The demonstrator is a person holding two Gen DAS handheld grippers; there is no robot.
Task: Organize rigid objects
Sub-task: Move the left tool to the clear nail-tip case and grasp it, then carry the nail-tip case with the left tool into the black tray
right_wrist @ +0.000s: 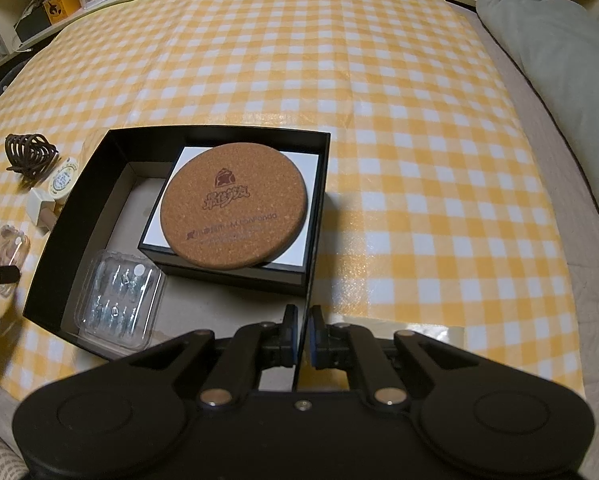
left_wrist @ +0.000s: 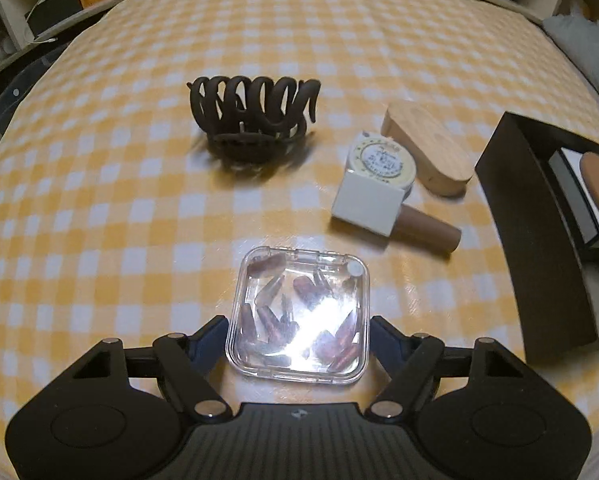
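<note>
2 grippers are seen over a yellow-and-white checked cloth (left_wrist: 147, 184); all places are given rel. to the black open box (right_wrist: 71, 240). The box's near right wall is pinched between the closed fingers of the right gripper (right_wrist: 302, 336), so that wall is gripped. Inside the box, at the near left corner, a clear blister tray (right_wrist: 119, 300) is laid. Farther in, a flat black-edged box w/ a white top (right_wrist: 243, 256) is set against the right wall, and 1 round cork coaster (right_wrist: 235, 204) w/ dark red print is laid on top of it.

Outside the box, to its left and near, a clear square case (left_wrist: 299, 312) w/ small reddish-brown pieces inside is set on the cloth. The case is flanked by the 2 fingers of the left gripper (left_wrist: 297, 332), 1 at each side edge. The pads appear to be touching the case's edges, but a firm grip cannot be confirmed; the case is seen flat on the cloth.

Farther off, still left of the box and just beside its left wall, a white cube w/ a brown cylindrical handle (left_wrist: 369, 204) is laid. A small round tin w/ a printed lid (left_wrist: 383, 160) is leaned on the cube's far side, and a rounded wooden block (left_wrist: 427, 148) is laid just behind the tin.

Farthest from the box, well apart to the left, 1 dark brown hair claw clip (left_wrist: 255, 116) is set on the cloth.
</note>
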